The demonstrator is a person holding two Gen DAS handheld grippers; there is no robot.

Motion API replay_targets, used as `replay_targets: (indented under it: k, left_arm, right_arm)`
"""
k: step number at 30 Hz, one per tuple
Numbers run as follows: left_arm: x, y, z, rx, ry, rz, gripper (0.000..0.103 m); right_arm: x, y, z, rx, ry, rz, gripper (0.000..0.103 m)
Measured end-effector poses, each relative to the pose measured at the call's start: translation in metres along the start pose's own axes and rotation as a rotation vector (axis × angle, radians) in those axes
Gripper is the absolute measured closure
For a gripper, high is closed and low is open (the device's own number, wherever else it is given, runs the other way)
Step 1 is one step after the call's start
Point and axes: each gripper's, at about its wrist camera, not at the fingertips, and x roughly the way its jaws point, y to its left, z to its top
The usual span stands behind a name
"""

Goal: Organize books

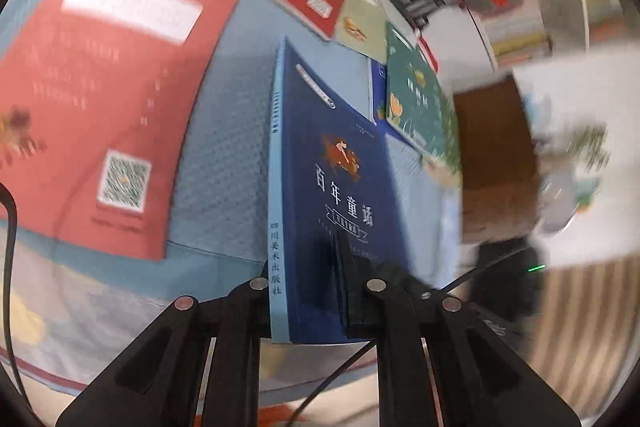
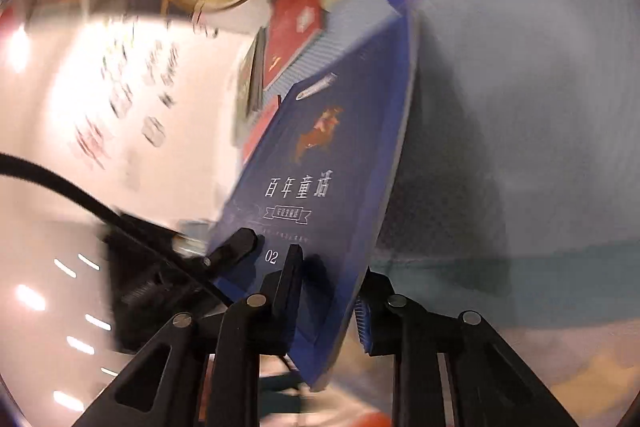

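Across a dimpled pale-blue mat [image 1: 224, 163] lie glossy paperbacks — red book [image 1: 104, 99], green book [image 1: 420, 107]. Left gripper [image 1: 316, 291] and right gripper [image 2: 328, 291] each stand clamped on the flat navy book [image 1: 332, 155] — its spine light blue.

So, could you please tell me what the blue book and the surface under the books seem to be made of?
The blue book, clamped in the left tongs, looks like a paperback: a smooth printed card cover with a slight sheen, bowing a little along its thin edge. The surface appears to be light blue fabric, probably a woven or quilted cloth: it shows a fine dotted texture and a seam.

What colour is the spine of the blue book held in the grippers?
Light blue spine with dark lettering, clearest in the left wrist view.
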Motion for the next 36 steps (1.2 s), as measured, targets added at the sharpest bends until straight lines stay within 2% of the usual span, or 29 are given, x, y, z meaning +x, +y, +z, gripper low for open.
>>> replay_targets:
  k: [1, 4, 7, 11, 15, 19, 25, 31, 36]
  left_arm:
    - [-0.003, -0.004, -0.002, 0.034, -0.011, 0.024, 0.092]
    - [-0.015, -0.025, -0.008, 0.156, -0.057, 0.095, 0.091]
    - [-0.028, -0.031, -0.008, 0.200, -0.079, 0.108, 0.091]
    - [-0.051, -0.025, -0.001, 0.206, -0.112, 0.077, 0.091]
    - [-0.076, -0.015, 0.031, 0.206, -0.164, 0.059, 0.091]
    - [-0.098, 0.009, 0.090, 0.210, -0.230, 0.094, 0.091]
    - [-0.112, 0.065, 0.189, 0.195, -0.267, 0.171, 0.091]
    - [-0.090, 0.115, 0.262, 0.192, -0.222, 0.236, 0.090]
    - [-0.076, 0.140, 0.297, 0.186, -0.164, 0.211, 0.085]
  right_arm:
    - [-0.002, 0.018, -0.003, -0.093, -0.010, -0.074, 0.082]
    - [-0.008, 0.055, -0.014, -0.276, -0.035, -0.188, 0.082]
    - [-0.010, 0.081, -0.024, -0.393, -0.044, -0.243, 0.082]
    - [-0.010, 0.108, -0.028, -0.498, -0.057, -0.283, 0.081]
    - [-0.001, 0.145, -0.014, -0.592, -0.083, -0.295, 0.080]
    - [0.030, 0.176, 0.024, -0.622, -0.091, -0.267, 0.080]
    - [0.126, 0.228, 0.106, -0.636, -0.051, -0.230, 0.080]
    - [0.211, 0.238, 0.170, -0.573, 0.005, -0.243, 0.079]
    - [0.242, 0.233, 0.196, -0.525, 0.012, -0.264, 0.079]
